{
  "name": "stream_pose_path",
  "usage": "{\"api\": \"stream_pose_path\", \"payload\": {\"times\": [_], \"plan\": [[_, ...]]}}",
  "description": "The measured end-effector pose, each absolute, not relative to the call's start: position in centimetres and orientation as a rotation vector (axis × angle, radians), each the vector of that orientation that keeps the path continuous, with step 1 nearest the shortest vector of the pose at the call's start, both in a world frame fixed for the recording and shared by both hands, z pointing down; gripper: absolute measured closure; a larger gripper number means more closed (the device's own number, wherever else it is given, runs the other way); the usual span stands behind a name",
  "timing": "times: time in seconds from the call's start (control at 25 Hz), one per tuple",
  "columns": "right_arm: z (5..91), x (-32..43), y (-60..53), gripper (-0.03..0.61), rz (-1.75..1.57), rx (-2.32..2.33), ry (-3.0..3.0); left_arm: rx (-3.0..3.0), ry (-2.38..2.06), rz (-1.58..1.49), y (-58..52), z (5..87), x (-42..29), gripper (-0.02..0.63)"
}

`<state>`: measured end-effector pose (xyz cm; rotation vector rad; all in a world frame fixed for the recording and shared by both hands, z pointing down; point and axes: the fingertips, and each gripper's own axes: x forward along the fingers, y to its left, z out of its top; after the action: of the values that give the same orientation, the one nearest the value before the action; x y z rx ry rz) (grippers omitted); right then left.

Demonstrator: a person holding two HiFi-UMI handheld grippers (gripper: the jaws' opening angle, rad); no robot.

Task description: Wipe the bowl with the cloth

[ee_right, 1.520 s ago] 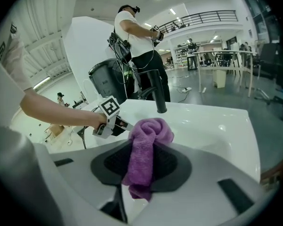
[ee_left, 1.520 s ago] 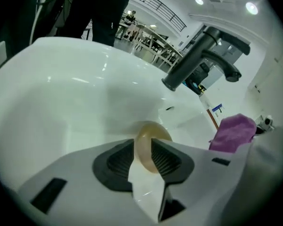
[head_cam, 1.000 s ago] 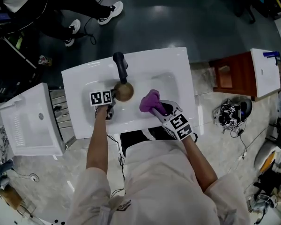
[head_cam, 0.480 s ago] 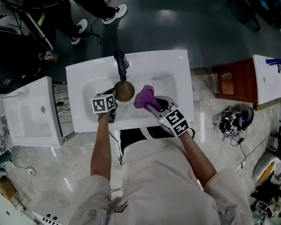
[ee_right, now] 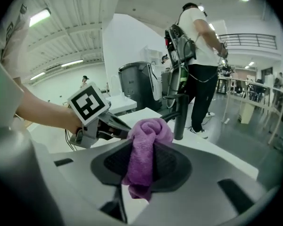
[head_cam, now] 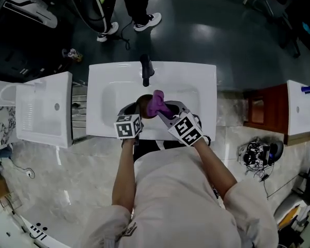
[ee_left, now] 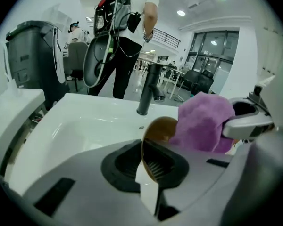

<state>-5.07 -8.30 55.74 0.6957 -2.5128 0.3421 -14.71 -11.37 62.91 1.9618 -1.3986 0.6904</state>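
Note:
A brown bowl [ee_left: 161, 128] is held up on edge over the white sink [head_cam: 199, 87], and my left gripper [ee_left: 148, 166] is shut on its rim. In the head view the bowl [head_cam: 142, 103] shows just ahead of the left gripper [head_cam: 136, 110]. My right gripper [ee_right: 142, 173] is shut on a purple cloth [ee_right: 146, 147], whose bunched end sticks out past the jaws. That cloth [ee_left: 203, 121] presses into the bowl's open side from the right. From above, the cloth [head_cam: 157, 102] covers part of the bowl, with the right gripper [head_cam: 164, 111] behind it.
A black faucet [head_cam: 145, 71] stands at the sink's back edge, close beyond the bowl. A second white sink [head_cam: 44, 115] sits to the left and a wooden cabinet [head_cam: 263, 112] to the right. A person [ee_left: 127, 36] stands behind the sink.
The left gripper closed on the bowl's rim and tipped it up on edge. The right gripper carried the cloth leftwards into the bowl. Both grippers now sit close together.

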Motion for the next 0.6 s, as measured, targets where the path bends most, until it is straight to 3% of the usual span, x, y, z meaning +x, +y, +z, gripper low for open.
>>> {"api": "stream_pose_path", "payload": {"times": [0.6], "plan": [[59.0,-8.1,-10.4,0.477,-0.343,0.594,-2.095,2.061,-1.379,0.707,-9.8,59.7,-10.0,0.584]]}}
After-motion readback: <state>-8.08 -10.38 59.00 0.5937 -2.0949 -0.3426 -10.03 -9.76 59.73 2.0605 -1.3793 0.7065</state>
